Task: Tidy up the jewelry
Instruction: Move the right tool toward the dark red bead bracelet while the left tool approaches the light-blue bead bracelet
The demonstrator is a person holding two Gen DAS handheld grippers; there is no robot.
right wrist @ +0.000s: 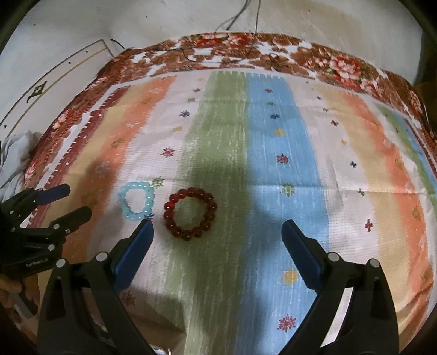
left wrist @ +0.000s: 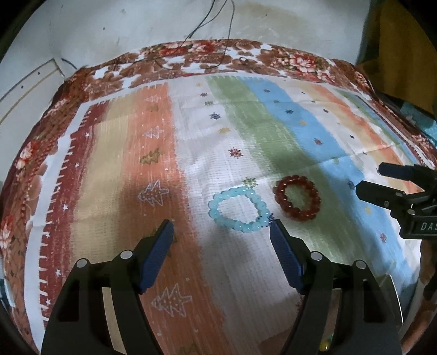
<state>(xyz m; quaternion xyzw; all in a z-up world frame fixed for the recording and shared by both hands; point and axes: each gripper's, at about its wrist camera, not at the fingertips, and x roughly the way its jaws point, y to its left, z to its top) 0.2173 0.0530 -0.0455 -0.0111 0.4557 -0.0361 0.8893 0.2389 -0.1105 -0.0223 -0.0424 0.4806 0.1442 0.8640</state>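
Two bead bracelets lie side by side on a striped cloth. The light blue bracelet is on the left and the dark red bracelet is on the right. My left gripper hangs open just short of the blue bracelet, its right fingertip close to the beads. My right gripper is open too, and the red bracelet lies just beyond its left fingertip. Each gripper shows in the other's view: the right gripper at the right edge, the left gripper at the left edge. Neither holds anything.
The striped cloth covers a flowered brown blanket whose border runs along the far edge. Thin dark wires hang down the pale wall behind and trail onto the blanket. A hand shows at the lower left.
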